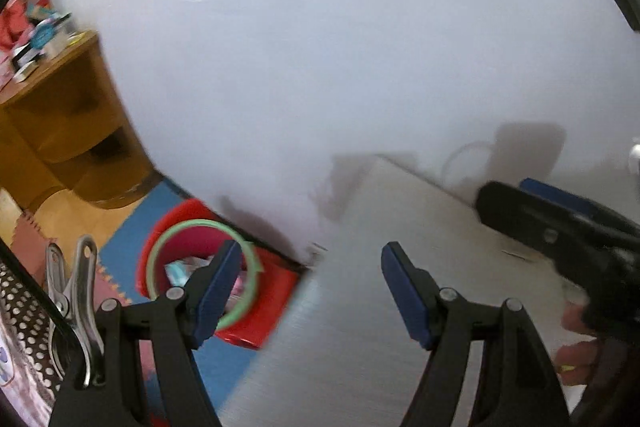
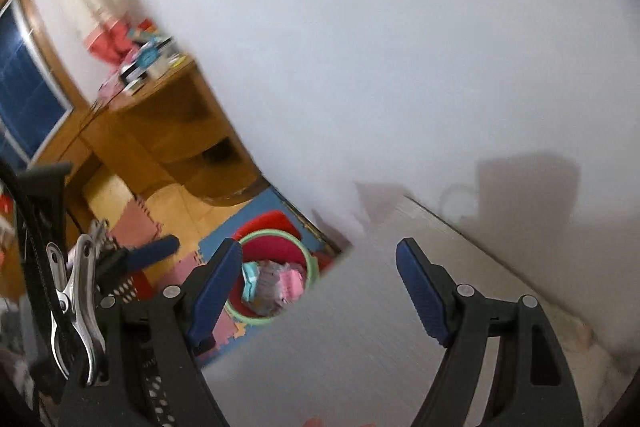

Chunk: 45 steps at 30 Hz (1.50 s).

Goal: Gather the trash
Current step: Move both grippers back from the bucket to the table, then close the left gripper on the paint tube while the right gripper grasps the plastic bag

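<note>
A red bin [image 1: 176, 217] with a green rim stands on the floor, just past the left edge of the white table [image 1: 360, 339]. Pink and teal wrappers [image 2: 276, 281] lie inside the bin [image 2: 276, 251]. My left gripper [image 1: 316, 283] hangs open over the table edge with nothing between its blue pads; its left pad overlaps the bin in the picture. My right gripper [image 2: 320, 287] is open and empty too, above the table [image 2: 360, 355] near the same edge. In the left wrist view the right gripper [image 1: 508, 193] comes in from the right. Everything is motion-blurred.
A wooden desk [image 2: 168, 131] with clutter on top stands against the white wall beyond the bin, also in the left wrist view [image 1: 72, 115]. Blue and pink foam mats [image 2: 132, 227] cover the floor. A window [image 2: 24, 87] is far left. A hand [image 1: 576, 347] holds the right gripper.
</note>
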{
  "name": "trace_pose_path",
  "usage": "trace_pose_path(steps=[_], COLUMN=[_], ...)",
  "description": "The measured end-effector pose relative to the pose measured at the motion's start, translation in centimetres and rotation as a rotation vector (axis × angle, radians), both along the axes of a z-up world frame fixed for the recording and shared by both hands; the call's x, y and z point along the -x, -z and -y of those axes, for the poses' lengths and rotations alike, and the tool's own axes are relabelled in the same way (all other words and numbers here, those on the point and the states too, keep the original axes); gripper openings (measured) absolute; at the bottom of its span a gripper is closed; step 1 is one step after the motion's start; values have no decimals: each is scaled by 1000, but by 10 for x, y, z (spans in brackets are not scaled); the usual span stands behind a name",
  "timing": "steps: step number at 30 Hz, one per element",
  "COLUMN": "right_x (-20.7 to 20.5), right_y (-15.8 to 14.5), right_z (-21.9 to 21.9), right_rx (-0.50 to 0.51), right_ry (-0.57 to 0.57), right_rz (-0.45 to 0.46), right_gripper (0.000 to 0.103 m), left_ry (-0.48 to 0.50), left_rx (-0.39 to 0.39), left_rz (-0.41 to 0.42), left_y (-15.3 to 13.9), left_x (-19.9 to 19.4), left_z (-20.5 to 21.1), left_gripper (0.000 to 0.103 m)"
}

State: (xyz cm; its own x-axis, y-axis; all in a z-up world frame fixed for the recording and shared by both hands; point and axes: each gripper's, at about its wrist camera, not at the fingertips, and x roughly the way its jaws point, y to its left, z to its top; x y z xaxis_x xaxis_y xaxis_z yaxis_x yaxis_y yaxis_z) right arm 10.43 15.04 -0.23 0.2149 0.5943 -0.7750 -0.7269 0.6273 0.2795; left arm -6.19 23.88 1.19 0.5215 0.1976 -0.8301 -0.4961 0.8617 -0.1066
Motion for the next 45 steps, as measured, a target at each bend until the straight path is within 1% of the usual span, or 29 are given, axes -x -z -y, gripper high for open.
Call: trace_pose_path(steps=[2, 4, 6, 9, 10, 13, 15, 16, 18, 20, 23, 25, 27, 30, 32, 33, 36, 38, 40, 42, 45], right_x=[-7, -7, -8, -13, -16, -21, -27, -29, -32, -29, -26, -24, -31, -49, -59, -63, -70, -70, -66, -60, -54], right_y=[-3, -3, 0, 9, 14, 29, 39, 42, 46, 48, 45, 45, 48, 55, 53, 51, 46, 44, 42, 40, 36], right_z=[23, 46, 65, 93, 106, 135, 156, 165, 185, 199, 231, 253, 276, 299, 312, 316, 327, 330, 335, 339, 331], right_rx=[21, 65, 81, 65, 61, 39, 19, 11, 2, 19, 52, 85, 113, 118, 137, 141, 172, 183, 187, 187, 178], right_ry=[33, 59, 83, 135, 171, 255, 321, 340, 378, 412, 480, 535, 582, 664, 729, 740, 753, 746, 743, 735, 701], right_rz=[6, 48, 59, 15, -7, -59, -108, -123, -129, -122, -94, -78, -85, -100, -56, -36, 28, 42, 57, 64, 60], right_gripper=[81, 81, 81, 81, 81, 81, 81, 81, 81, 81, 81, 81, 81, 81, 81, 81, 81, 81, 81, 81, 81], left_ry=[41, 66, 72, 84, 91, 141, 192, 208, 263, 316, 388, 397, 406, 392, 397, 402, 422, 423, 424, 399, 359], left_rx=[-5, -7, 15, 36, 39, 25, 15, 8, -7, -10, -43, -52, -48, -96, -90, -89, -107, -122, -156, -179, -175], left_rz=[5, -4, -12, -39, -42, -63, -76, -79, -85, -88, -101, -110, -106, -94, -102, -106, -119, -114, -119, -136, -157], left_y=[0, 0, 2, 10, 11, 17, 21, 24, 29, 35, 50, 58, 64, 67, 70, 70, 70, 71, 76, 84, 94], left_x=[-5, -10, -16, -30, -31, -44, -55, -55, -64, -71, -97, -112, -126, -147, -158, -161, -168, -170, -170, -177, -186], left_z=[26, 48, 69, 93, 96, 119, 133, 136, 152, 163, 184, 195, 202, 226, 232, 233, 245, 254, 261, 263, 261], left_gripper=[76, 76, 76, 76, 76, 76, 76, 76, 76, 76, 76, 76, 76, 76, 76, 77, 81, 83, 83, 83, 83])
